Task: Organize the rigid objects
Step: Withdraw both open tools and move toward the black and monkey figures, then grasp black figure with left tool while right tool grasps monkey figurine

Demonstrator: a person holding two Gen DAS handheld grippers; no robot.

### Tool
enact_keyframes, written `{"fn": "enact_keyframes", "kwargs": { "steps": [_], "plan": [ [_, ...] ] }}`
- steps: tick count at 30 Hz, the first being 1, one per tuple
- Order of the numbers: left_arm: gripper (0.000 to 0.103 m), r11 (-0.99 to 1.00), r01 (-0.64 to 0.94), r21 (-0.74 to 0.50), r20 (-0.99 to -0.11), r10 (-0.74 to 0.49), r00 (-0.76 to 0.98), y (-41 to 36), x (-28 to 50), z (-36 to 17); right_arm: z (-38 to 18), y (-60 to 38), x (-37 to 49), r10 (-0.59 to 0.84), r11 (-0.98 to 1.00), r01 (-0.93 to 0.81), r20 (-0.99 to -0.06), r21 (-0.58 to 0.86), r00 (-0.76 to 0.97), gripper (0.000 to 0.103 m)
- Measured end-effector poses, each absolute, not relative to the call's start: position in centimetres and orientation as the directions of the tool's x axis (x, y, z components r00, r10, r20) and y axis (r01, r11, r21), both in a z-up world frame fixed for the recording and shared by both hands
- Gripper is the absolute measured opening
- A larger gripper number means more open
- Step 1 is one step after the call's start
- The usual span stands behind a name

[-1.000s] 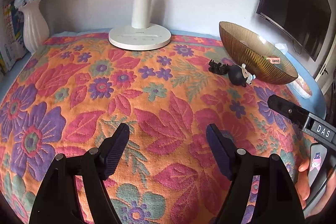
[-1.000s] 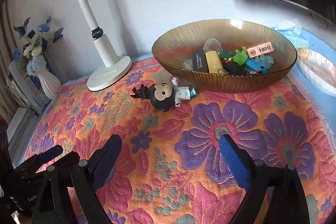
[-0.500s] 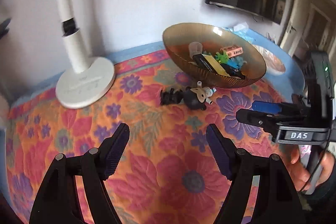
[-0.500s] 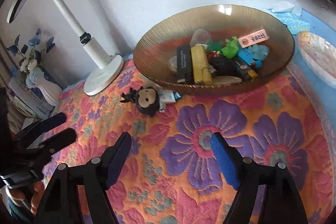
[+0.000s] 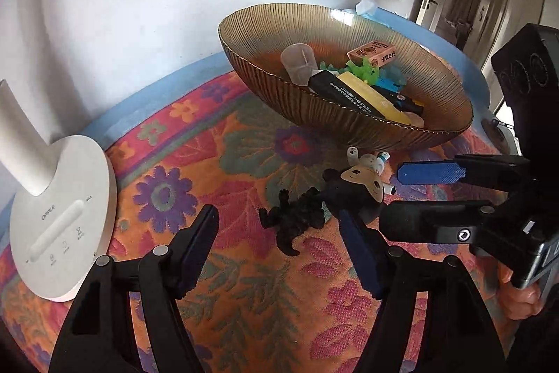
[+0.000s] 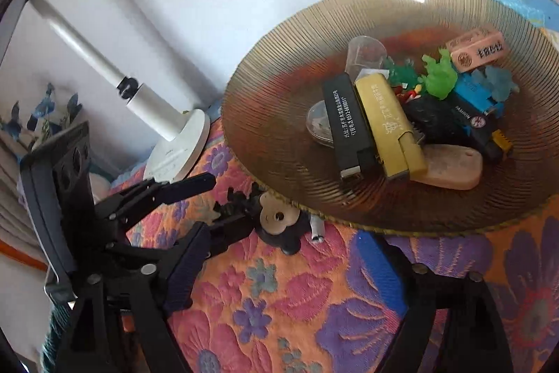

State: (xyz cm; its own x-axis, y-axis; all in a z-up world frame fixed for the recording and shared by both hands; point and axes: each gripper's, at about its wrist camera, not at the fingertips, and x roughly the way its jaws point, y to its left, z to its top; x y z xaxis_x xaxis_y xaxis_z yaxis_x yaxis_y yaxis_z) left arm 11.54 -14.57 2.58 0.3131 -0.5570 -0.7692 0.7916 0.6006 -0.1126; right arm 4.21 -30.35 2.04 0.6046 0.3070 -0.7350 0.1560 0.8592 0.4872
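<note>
Right wrist: bowl [image 6: 279, 128] holds lighters [image 6: 387, 114], toys [image 6: 436, 76].

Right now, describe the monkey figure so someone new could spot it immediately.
Find the big ribbed amber glass bowl on the floral tablecloth. Just outside its near rim, on the cloth, lie two toys side by side. The monkey figure is the one with the big round black head and tan face; the black spiky toy beside it is all black.

Figurine [image 5: 353, 189] before bowl [image 5: 349, 124]; lamp base [image 5: 63, 215] far left.
</note>
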Motion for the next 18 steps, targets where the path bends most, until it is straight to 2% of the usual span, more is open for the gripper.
{"fn": "enact_keyframes", "kwargs": {
  "steps": [4, 7, 9, 11, 18],
  "plan": [
    [0.068, 0.597, 0.788, -0.153, -0.760, -0.580, 0.292, -14.0, 11.7, 2.2, 1.3, -30.4, 5.1, 0.286, 0.822, 0.241, -0.740, 0.515, 0.609, 0.086],
    [0.067, 0.555, 0.814, -0.170, -0.771, -0.590, 0.241, -14.0, 10.9, 2.0, 1.5, -29.4, 5.6, 0.204, 0.839, 0.298, -0.770, 0.456, 0.605, 0.084],
    [0.068, 0.521, 0.840, -0.154, -0.779, -0.587, 0.221, -14.0, 9.9, 1.6, 1.6, -28.4, 5.9, 0.132, 0.867, 0.318, -0.794, 0.383, 0.594, 0.067],
    [0.068, 0.546, 0.833, -0.085, -0.791, -0.545, 0.277, -14.7, 9.7, 1.5, 1.7, -27.8, 5.9, 0.102, 0.885, 0.310, -0.792, 0.349, 0.602, 0.064],
    [0.069, 0.495, 0.868, -0.037, -0.806, -0.528, 0.267, -16.2, 9.1, 1.3, 1.7, -30.2, 4.2, 0.201, 0.848, 0.280, -0.762, 0.449, 0.615, 0.061]
  ]
}}
